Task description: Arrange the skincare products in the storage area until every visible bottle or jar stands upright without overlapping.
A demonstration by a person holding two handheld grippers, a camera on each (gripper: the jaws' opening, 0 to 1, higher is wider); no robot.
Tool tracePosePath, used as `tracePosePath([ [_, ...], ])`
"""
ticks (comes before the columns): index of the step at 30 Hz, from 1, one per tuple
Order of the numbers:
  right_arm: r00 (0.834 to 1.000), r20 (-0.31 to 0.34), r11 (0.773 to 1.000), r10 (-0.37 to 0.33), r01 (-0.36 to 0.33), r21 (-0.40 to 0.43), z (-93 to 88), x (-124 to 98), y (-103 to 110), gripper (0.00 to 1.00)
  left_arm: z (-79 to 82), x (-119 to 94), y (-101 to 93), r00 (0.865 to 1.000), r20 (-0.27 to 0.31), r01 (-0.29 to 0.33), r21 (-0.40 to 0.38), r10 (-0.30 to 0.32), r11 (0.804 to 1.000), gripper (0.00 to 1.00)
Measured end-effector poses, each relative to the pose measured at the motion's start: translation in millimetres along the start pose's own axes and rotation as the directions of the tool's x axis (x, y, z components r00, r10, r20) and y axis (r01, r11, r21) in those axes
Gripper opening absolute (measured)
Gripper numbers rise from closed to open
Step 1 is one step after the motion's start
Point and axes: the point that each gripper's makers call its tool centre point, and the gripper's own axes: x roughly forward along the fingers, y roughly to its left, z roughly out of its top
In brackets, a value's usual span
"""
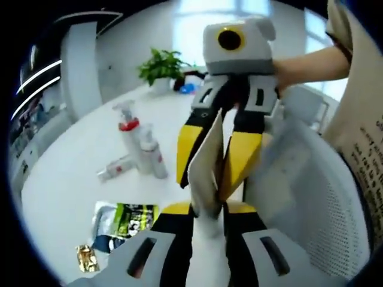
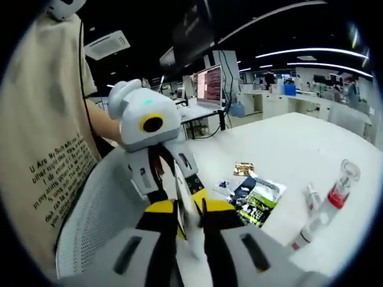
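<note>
A flat white tube [image 1: 206, 161] is held in the air over a chair, off the table's edge. My left gripper [image 1: 208, 210] is shut on its lower end. My right gripper [image 1: 203, 186] comes down from above and is shut on its upper part. In the right gripper view the same tube [image 2: 184, 206] sits between my right gripper's [image 2: 190, 210] jaws, with the left gripper [image 2: 179, 191] facing it. On the white table [image 1: 72, 179] a pump bottle with a red collar [image 1: 128, 127] and a white bottle [image 1: 153, 156] stand upright. A small tube [image 1: 116, 168] lies flat beside them.
A green and black sachet [image 1: 127, 219] and a small gold packet [image 1: 87, 258] lie near the table's edge. A white mesh chair [image 1: 311, 197] is below the grippers. A potted plant [image 1: 161, 64] stands at the far side. A person's hand [image 1: 311, 63] and printed shirt [image 2: 48, 149] are close by.
</note>
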Motion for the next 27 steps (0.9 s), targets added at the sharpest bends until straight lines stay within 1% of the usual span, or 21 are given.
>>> tracePosePath([
  [1, 1.000, 0.002, 1.000, -0.005, 0.005, 0.006, -0.2, -0.3, -0.8, 0.16, -1.1, 1.7, -0.2, 1.000, -0.002, 0.008, 0.022, -0.008, 1.000, 0.15],
  [5, 0.999, 0.015, 0.999, -0.033, 0.033, 0.028, 0.7, -2.0, -3.0, 0.19, -4.6, 9.1, 0.1, 0.999, -0.022, 0.031, 0.065, -0.029, 0.997, 0.14],
  [8, 0.997, 0.023, 0.996, -0.075, 0.074, 0.046, 0.7, -6.5, -7.5, 0.20, -2.5, 15.2, 2.2, 0.999, -0.017, 0.042, 0.109, -0.041, 0.993, 0.14],
  [11, 0.994, 0.033, 0.993, -0.104, 0.102, 0.062, 0.1, -10.7, -12.2, 0.21, 0.7, 20.4, 5.2, 0.998, -0.011, 0.056, 0.134, -0.055, 0.989, 0.13],
  [14, 0.987, 0.045, 0.985, -0.153, 0.149, 0.082, 0.2, -16.1, -20.2, 0.22, 4.6, 25.8, 8.9, 0.997, -0.005, 0.071, 0.160, -0.071, 0.985, 0.13],
  [18, 0.969, 0.075, 0.965, -0.237, 0.226, 0.131, 0.7, -25.3, -34.4, 0.25, 9.8, 33.3, 16.4, 0.996, -0.001, 0.089, 0.175, -0.090, 0.981, 0.13],
  [19, 0.967, 0.078, 0.963, -0.244, 0.232, 0.135, 0.5, -26.3, -35.6, 0.27, 10.8, 34.9, 18.6, 0.996, 0.000, 0.090, 0.180, -0.091, 0.980, 0.13],
  [20, 0.958, 0.085, 0.954, -0.273, 0.258, 0.153, -0.6, -30.8, -40.5, 0.29, 12.3, 36.7, 21.8, 0.996, 0.000, 0.092, 0.185, -0.094, 0.978, 0.13],
  [21, 0.957, 0.086, 0.952, -0.279, 0.263, 0.156, -1.0, -31.9, -41.5, 0.31, 13.4, 37.9, 24.2, 0.995, 0.000, 0.095, 0.186, -0.097, 0.978, 0.13],
  [22, 0.950, 0.089, 0.945, -0.300, 0.283, 0.163, -2.2, -35.3, -44.8, 0.34, 14.8, 39.7, 27.3, 0.995, 0.001, 0.097, 0.191, -0.099, 0.977, 0.13],
  [23, 0.948, 0.090, 0.943, -0.306, 0.289, 0.166, -2.5, -36.3, -45.7, 0.36, 15.1, 40.2, 28.2, 0.995, 0.001, 0.098, 0.193, -0.100, 0.976, 0.13],
  [27, 0.916, 0.110, 0.908, -0.387, 0.358, 0.217, -6.5, -48.7, -56.5, 0.45, 20.0, 45.6, 41.3, 0.995, 0.005, 0.099, 0.205, -0.102, 0.974, 0.13],
])
